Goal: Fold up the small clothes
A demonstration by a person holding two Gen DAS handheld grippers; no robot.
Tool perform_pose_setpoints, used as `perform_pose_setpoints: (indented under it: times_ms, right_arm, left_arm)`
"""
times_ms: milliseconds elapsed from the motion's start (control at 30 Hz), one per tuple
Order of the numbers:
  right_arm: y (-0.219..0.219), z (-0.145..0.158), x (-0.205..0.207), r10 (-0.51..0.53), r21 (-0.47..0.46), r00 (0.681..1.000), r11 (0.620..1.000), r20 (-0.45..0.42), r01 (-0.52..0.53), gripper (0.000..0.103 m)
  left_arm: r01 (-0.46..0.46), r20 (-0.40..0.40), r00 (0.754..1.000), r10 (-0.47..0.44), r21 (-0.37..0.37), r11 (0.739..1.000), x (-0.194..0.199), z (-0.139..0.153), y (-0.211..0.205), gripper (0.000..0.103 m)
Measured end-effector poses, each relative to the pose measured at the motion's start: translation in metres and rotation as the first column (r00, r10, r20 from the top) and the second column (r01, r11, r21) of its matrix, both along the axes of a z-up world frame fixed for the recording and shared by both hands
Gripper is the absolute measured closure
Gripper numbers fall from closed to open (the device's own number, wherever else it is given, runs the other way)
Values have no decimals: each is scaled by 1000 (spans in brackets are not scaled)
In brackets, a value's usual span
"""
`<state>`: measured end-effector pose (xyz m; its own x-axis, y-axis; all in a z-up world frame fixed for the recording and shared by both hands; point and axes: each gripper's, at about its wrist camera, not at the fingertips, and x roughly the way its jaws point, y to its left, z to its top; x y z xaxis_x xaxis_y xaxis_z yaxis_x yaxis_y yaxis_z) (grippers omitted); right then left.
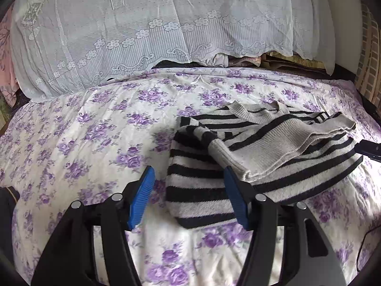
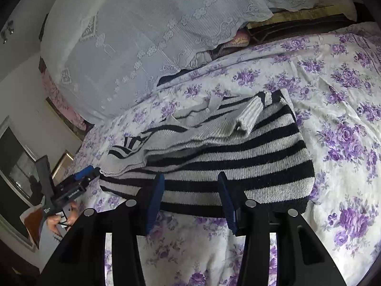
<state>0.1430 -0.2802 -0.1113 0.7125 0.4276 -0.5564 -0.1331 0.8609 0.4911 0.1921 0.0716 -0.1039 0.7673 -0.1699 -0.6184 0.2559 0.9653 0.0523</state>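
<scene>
A small black-and-grey striped knit sweater lies partly folded on the floral bedsheet. One sleeve with a grey ribbed cuff lies across its body, and the grey hem is folded over on top. My left gripper is open and empty, its jaws either side of the sweater's left edge. My right gripper is open and empty, hovering at the sweater's near edge. The left gripper also shows in the right wrist view, beside the sweater's left end.
A large bundle under a white lace cover stands along the back of the bed. Dark and pink clothes peek out under it. A window and a wall are at the left in the right wrist view.
</scene>
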Motion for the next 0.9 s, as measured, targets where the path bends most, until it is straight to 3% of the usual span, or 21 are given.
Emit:
perform_pose_setpoints:
  times_ms: [167, 300, 367, 433, 500, 567, 600, 633, 733, 767, 833, 900]
  right_arm:
    - [9, -5, 7, -3, -81, 999, 997, -43, -1, 56]
    - [30, -5, 26, 13, -234, 997, 972, -80, -32, 56]
    - [43, -6, 45, 31, -310, 993, 949, -112, -64, 55]
    - [46, -3, 73, 14, -335, 994, 941, -105, -48, 57]
    - [29, 1, 107, -91, -272, 993, 960, -78, 66, 60]
    - [5, -2, 127, -193, -150, 976, 973, -102, 177, 66]
    - [-4, -6, 130, -206, -87, 971, 977, -120, 196, 66]
    - [-5, -7, 127, -201, -66, 972, 979, -119, 194, 66]
    - [1, -9, 110, -208, -91, 975, 975, -77, 201, 66]
    - [2, -8, 105, -210, -80, 976, 975, -63, 205, 66]
    - [7, -4, 103, -185, -56, 982, 982, -44, 183, 66]
    - [17, 1, 106, -146, -78, 989, 987, -31, 143, 66]
  left_arm:
    - [3, -64, 998, 0, 44, 999, 12, -12, -9, 41]
    - [67, -22, 998, -63, 231, 971, 16, -12, -49, 41]
    - [86, -30, 996, -81, 273, 958, 32, -11, -67, 41]
    - [35, -24, 999, -29, 284, 958, 54, -9, -72, 39]
    - [-120, -50, 990, 132, 186, 975, 92, -3, -57, 39]
    - [-278, -152, 947, 282, 49, 959, 118, -5, -28, 41]
    - [-304, -208, 934, 292, -32, 952, 123, -8, -14, 41]
    - [-301, -212, 935, 284, -51, 952, 121, -9, -9, 42]
    - [-256, -93, 961, 259, 45, 966, 96, -6, -20, 42]
    - [-235, -72, 969, 238, 45, 971, 90, -4, -24, 41]
    - [-162, -84, 984, 159, -31, 986, 84, 1, -34, 40]
    - [-116, -101, 989, 111, -46, 992, 87, 3, -45, 38]
